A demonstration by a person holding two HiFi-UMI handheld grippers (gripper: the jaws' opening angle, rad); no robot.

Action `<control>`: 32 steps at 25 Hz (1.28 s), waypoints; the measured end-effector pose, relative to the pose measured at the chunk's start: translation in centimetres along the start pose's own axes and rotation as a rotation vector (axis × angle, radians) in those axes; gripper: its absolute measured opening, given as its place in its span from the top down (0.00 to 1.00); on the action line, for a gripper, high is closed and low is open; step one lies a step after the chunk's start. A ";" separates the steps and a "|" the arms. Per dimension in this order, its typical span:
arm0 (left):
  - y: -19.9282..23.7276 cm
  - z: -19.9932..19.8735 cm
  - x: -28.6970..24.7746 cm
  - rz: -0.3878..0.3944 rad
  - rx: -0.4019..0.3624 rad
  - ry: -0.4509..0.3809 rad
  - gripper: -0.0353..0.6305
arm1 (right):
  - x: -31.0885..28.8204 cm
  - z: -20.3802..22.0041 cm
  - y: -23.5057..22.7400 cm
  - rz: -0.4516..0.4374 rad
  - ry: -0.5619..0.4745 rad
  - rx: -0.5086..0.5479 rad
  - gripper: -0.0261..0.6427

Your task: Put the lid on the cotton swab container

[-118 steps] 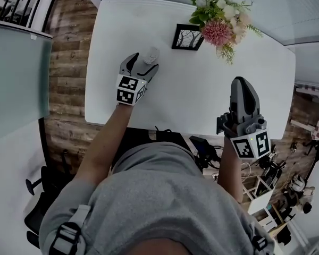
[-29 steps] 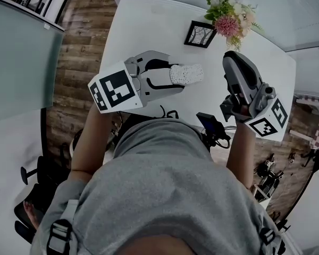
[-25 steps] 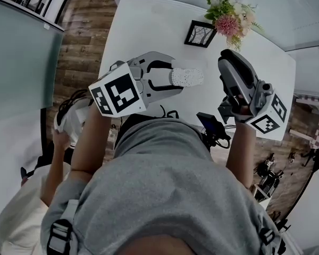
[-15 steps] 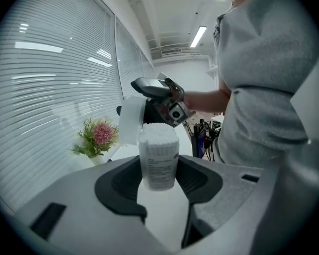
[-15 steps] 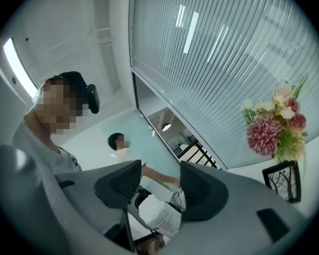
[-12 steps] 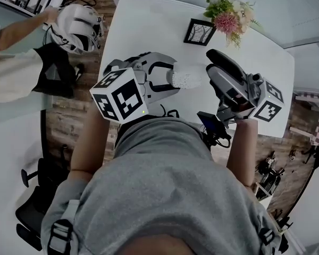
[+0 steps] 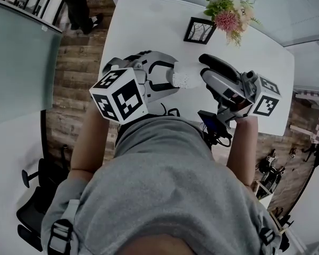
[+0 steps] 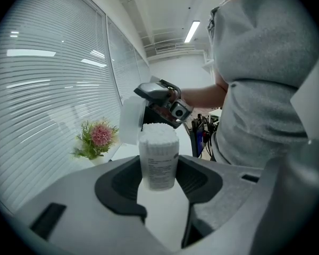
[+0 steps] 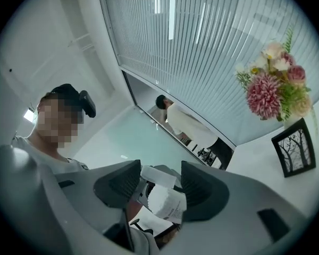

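My left gripper [image 7: 170, 76] is shut on the cotton swab container [image 7: 187, 78], a clear tube packed with white swabs, held above the table's near edge. In the left gripper view the container [image 8: 158, 161] stands upright between the jaws. My right gripper [image 7: 206, 70] faces it from the right, and its jaws have just been opening. The translucent lid [image 8: 131, 121] hangs tilted beside the container's open top, in front of the right gripper [image 8: 149, 109]. In the right gripper view the lid [image 9: 158, 175] lies between the spread jaws, whose pads do not press on it, with the container [image 9: 167, 205] just behind.
The white table [image 7: 149, 25] carries a black picture frame [image 7: 198, 31] and a flower bunch [image 7: 228, 12] at its far side. A person [image 9: 189, 126] in white stands by the glass wall. Wooden floor runs along the table's left.
The right gripper has moved left toward the container, rolled, and opened its jaws. The left gripper keeps the container almost in place. The person with the helmet at the left has walked off.
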State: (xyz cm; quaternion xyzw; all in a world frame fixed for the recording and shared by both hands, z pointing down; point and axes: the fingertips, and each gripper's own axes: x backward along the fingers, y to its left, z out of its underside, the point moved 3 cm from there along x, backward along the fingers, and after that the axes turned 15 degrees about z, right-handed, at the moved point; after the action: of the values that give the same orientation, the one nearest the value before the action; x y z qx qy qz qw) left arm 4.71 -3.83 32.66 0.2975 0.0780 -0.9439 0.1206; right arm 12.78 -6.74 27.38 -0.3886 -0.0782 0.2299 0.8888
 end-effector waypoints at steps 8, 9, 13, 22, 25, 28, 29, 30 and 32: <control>0.0 0.2 -0.1 0.005 -0.007 0.016 0.65 | 0.0 -0.1 0.0 -0.003 0.001 -0.004 0.61; 0.0 0.2 -0.1 0.007 -0.006 0.015 0.65 | 0.0 0.0 0.0 -0.008 0.002 -0.006 0.61; 0.0 0.1 -0.1 0.009 -0.008 0.013 0.65 | -0.1 0.2 -0.1 -0.009 0.010 -0.021 0.61; 0.0 -0.1 -0.2 0.020 -0.002 0.000 0.65 | 0.3 0.2 0.0 -0.005 -0.005 -0.014 0.64; 0.1 -0.2 -0.1 0.026 0.013 -0.029 0.65 | 0.3 0.1 0.5 -0.004 -0.014 0.060 0.64; 0.1 -0.5 0.1 0.042 0.043 -0.085 0.65 | 0.3 -0.1 1.3 -0.006 -0.026 0.166 0.64; 0.1 -0.7 0.2 0.051 0.056 -0.107 0.65 | 0.3 -0.1 1.6 -0.008 -0.034 0.204 0.64; 0.1 -0.9 0.3 0.061 0.069 -0.131 0.65 | 0.3 -0.2 1.9 -0.011 -0.043 0.245 0.64; 0.1 -1.3 0.6 0.088 0.095 -0.178 0.65 | 0.4 -0.2 2.5 -0.017 -0.063 0.334 0.64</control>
State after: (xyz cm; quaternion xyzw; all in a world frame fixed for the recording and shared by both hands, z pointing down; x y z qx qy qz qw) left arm 5.01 -3.76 31.26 0.2212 0.0090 -0.9630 0.1540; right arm 12.29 -5.24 25.40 -0.2272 -0.0699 0.2443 0.9401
